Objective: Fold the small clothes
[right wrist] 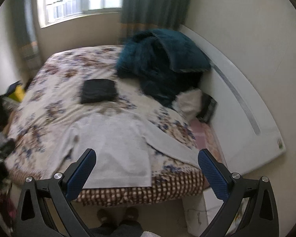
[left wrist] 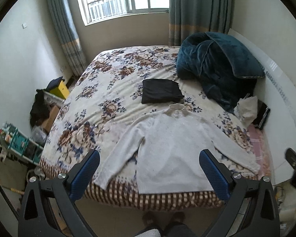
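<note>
A small white long-sleeved sweater point(left wrist: 171, 148) lies flat on the floral bedspread point(left wrist: 100, 90) at the bed's near edge, collar away from me, both sleeves spread out. It also shows in the blurred right wrist view point(right wrist: 116, 148). A folded black garment point(left wrist: 160, 90) lies beyond it, mid-bed; it also shows in the right wrist view point(right wrist: 98, 93). My left gripper point(left wrist: 149, 154) is open and empty, held above the sweater's hem. My right gripper point(right wrist: 147, 153) is open and empty, above the sweater's right side.
A dark teal blanket point(left wrist: 217, 65) is heaped at the far right by the white headboard point(left wrist: 282, 90). A white cloth point(left wrist: 246, 108) and a dark object lie beside it. Cluttered boxes and a rack point(left wrist: 19, 144) stand left of the bed. My feet point(left wrist: 163, 217) are on the floor below.
</note>
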A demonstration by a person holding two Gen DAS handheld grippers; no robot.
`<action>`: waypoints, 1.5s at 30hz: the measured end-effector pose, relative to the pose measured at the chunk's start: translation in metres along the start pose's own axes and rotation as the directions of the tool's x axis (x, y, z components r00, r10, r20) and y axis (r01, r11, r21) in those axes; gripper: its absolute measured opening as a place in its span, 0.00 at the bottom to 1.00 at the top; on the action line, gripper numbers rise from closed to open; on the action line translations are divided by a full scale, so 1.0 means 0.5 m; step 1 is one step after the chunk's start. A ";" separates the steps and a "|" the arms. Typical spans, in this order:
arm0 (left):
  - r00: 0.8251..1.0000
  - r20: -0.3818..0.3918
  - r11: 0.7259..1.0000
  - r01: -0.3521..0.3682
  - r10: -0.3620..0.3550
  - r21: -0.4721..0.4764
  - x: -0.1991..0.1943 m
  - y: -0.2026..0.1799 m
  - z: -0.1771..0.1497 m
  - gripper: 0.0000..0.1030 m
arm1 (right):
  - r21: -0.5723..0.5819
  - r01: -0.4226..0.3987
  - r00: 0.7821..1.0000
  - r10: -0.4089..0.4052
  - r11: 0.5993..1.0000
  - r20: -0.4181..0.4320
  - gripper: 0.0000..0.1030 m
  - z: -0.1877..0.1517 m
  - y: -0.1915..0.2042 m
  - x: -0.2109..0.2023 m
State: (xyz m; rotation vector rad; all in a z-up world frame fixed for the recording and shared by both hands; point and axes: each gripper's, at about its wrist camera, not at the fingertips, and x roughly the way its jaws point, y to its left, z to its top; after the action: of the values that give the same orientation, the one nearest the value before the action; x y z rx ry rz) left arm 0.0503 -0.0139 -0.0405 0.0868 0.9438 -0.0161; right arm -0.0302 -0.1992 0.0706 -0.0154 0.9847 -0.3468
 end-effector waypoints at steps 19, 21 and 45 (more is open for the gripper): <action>0.910 -0.382 0.981 -0.107 0.162 0.160 0.728 -0.283 -0.056 1.00 | 0.710 0.234 0.883 0.161 0.664 -0.442 0.99 -0.389 -0.544 0.952; 0.895 -0.398 0.972 -0.130 0.199 0.194 0.803 -0.305 -0.075 1.00 | 0.762 0.278 0.879 0.165 0.585 -0.447 0.98 -0.424 -0.592 1.046; 0.852 -0.445 0.955 -0.294 0.274 0.024 1.087 -0.023 -0.091 1.00 | 0.854 0.012 0.989 0.121 0.520 -0.088 0.11 -0.174 -0.452 1.206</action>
State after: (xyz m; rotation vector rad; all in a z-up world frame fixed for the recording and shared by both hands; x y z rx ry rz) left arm 0.3321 -0.0084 -0.5076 0.1945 1.3834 0.3132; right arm 0.1388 -0.5776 -0.4299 0.9761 0.8525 -0.7639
